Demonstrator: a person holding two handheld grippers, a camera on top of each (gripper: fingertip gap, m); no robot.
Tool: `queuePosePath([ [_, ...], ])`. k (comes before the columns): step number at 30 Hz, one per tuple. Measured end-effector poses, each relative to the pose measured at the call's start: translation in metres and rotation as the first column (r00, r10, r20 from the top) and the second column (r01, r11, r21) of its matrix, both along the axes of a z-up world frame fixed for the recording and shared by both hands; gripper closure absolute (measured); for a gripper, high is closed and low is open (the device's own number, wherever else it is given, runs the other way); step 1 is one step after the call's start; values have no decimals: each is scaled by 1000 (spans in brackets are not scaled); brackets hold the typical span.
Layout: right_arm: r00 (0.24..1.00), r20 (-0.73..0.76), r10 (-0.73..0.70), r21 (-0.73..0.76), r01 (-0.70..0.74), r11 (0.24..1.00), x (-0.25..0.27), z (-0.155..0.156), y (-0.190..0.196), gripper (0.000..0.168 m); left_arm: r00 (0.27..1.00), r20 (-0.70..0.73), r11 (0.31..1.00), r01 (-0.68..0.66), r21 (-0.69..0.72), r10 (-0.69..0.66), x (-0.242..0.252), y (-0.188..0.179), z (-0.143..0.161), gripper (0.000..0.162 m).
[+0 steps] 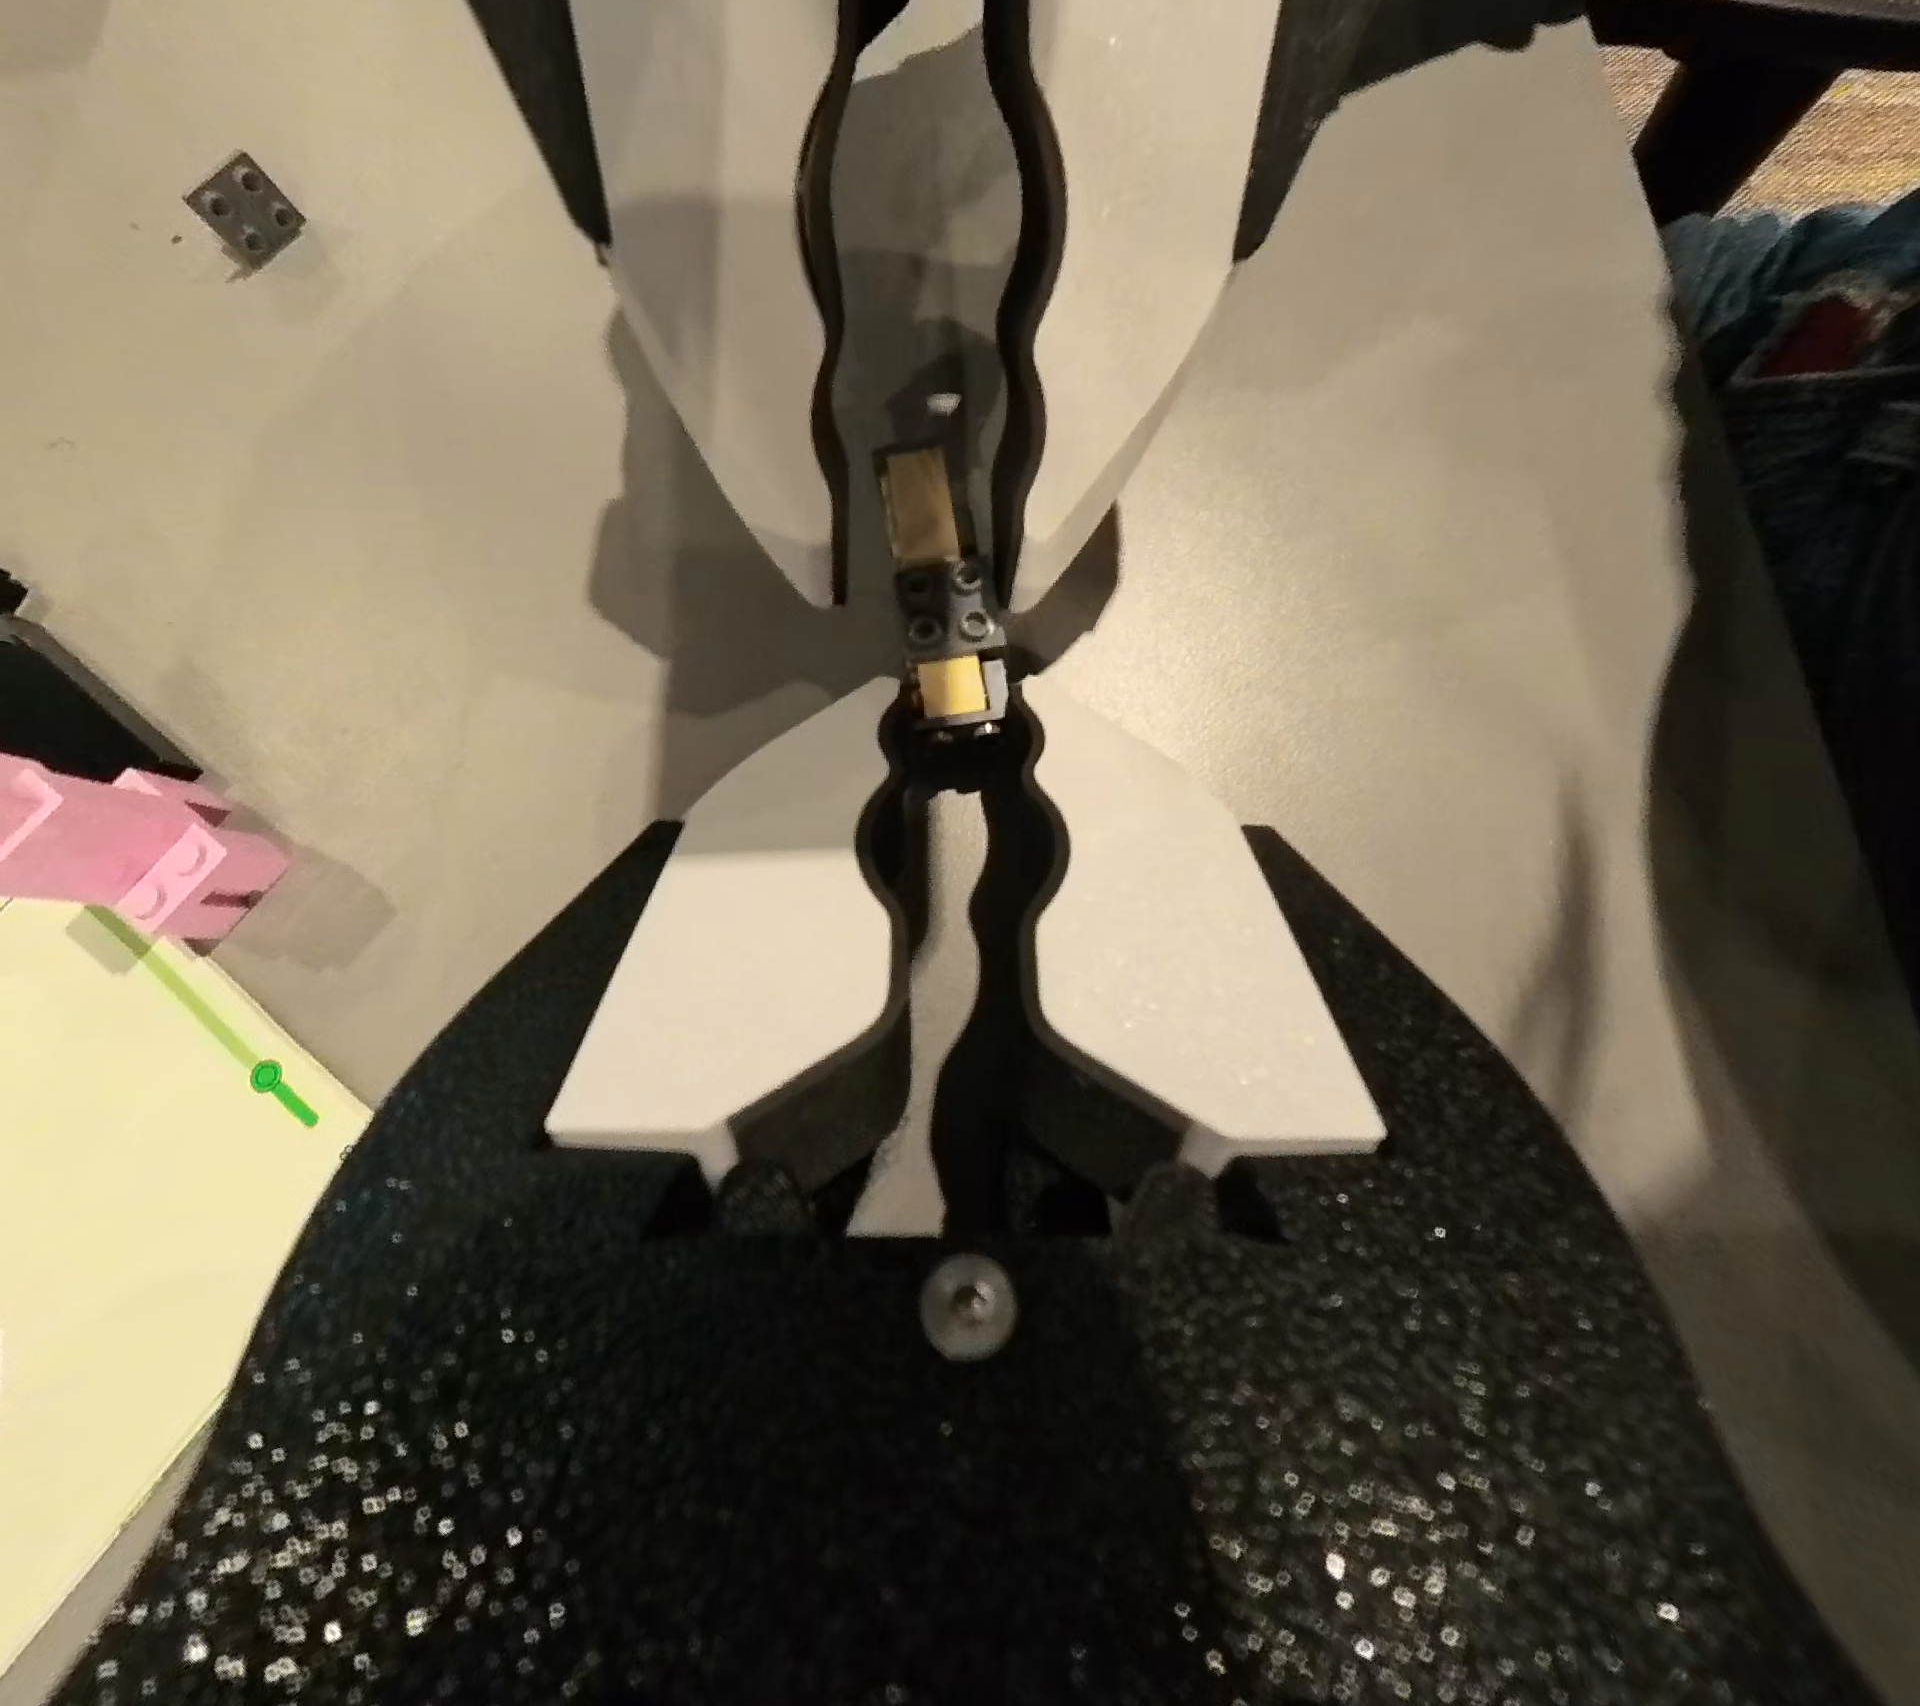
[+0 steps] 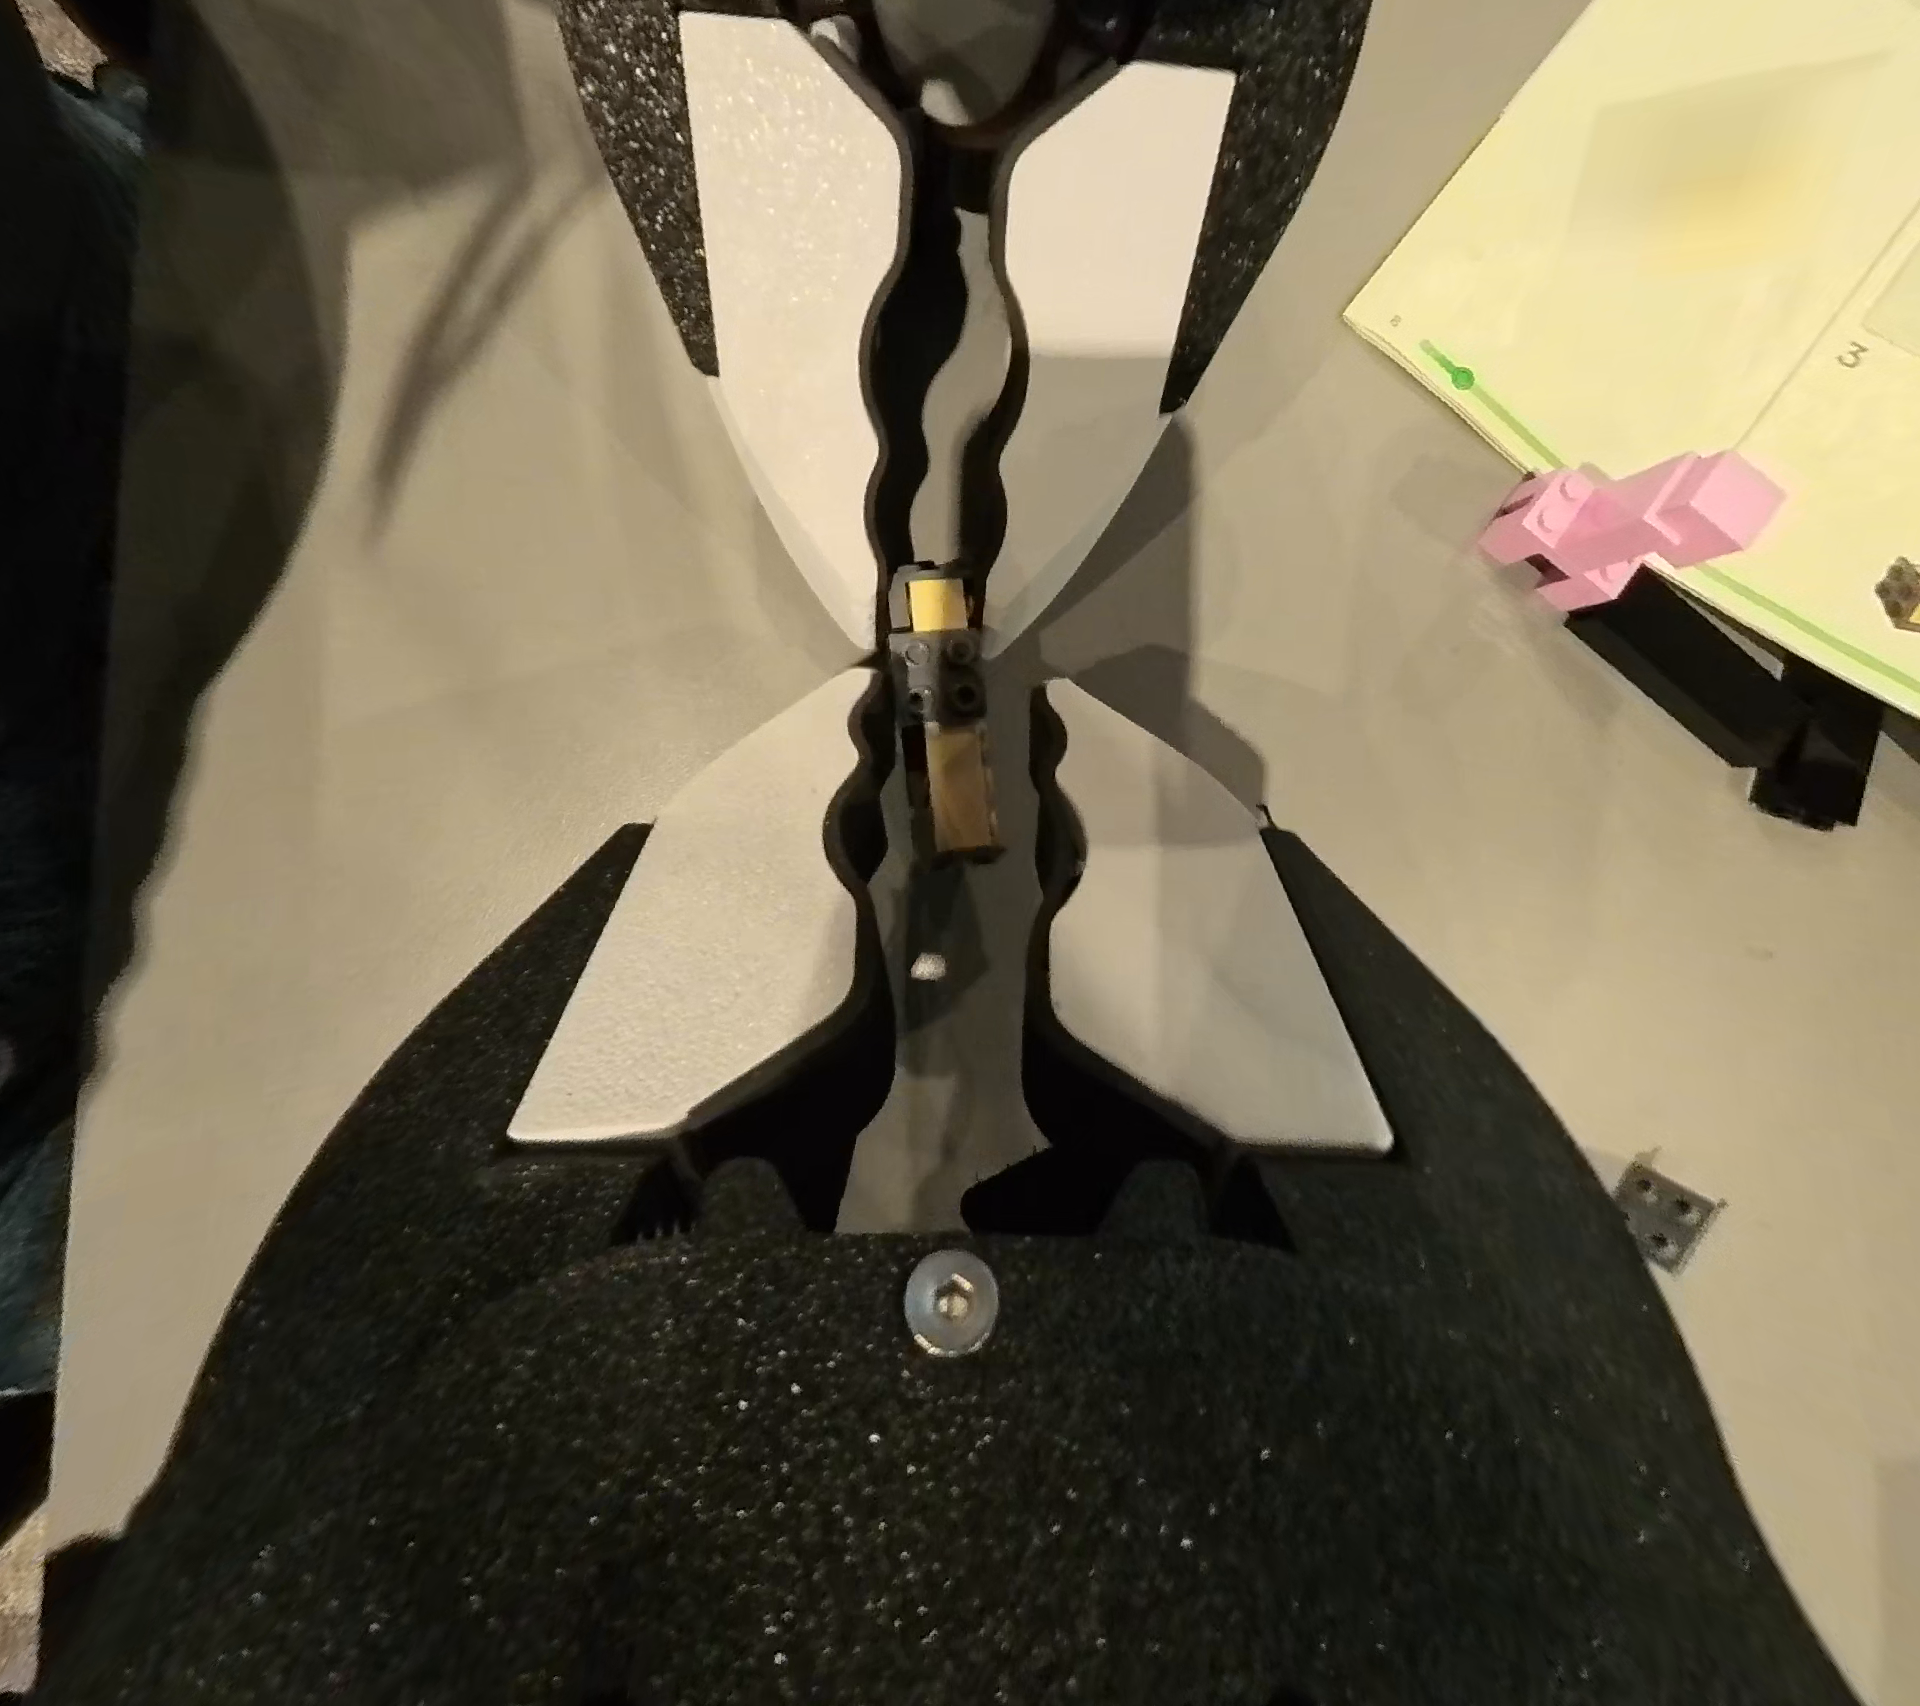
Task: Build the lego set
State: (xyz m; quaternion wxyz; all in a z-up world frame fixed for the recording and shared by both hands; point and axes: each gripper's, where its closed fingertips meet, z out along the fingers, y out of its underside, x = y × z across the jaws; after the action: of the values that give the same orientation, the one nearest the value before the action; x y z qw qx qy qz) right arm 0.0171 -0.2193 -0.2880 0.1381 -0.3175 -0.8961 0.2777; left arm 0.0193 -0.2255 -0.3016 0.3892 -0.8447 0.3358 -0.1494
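Left wrist view: the left gripper (image 1: 951,726) has its jaws pinched tight on the near end of a small dark-grey and tan lego assembly (image 1: 948,617), held above the grey surface (image 1: 436,513). The right gripper (image 1: 925,586) meets it head-on. A loose grey studded plate (image 1: 246,214) lies well left of the assembly.

Right wrist view: the right gripper (image 2: 935,721) has its jaws narrowed around the assembly's (image 2: 940,690) other end. A pink lego build (image 2: 1621,529) rests far right of the assembly, on the instruction booklet's (image 2: 1662,202) edge.
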Motion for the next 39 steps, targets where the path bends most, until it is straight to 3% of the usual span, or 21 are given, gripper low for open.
queuePosePath([
  [10, 1000, -7, -3, -32, 3, 999, -3, 3, -5, 135, 1000, 5, 1000, -4, -4, 4, 0, 0, 0, 145],
  [18, 999, 28, 36, -19, -35, 999, -1, -5, -9, 151, 1000, 6, 1000, -7, -5, 7, 0, 0, 0, 146],
  [39, 993, 93, 76, -67, -70, 995, 1, -6, -9, 152, 1000, 8, 1000, -4, -8, 4, 0, 0, 0, 145],
])
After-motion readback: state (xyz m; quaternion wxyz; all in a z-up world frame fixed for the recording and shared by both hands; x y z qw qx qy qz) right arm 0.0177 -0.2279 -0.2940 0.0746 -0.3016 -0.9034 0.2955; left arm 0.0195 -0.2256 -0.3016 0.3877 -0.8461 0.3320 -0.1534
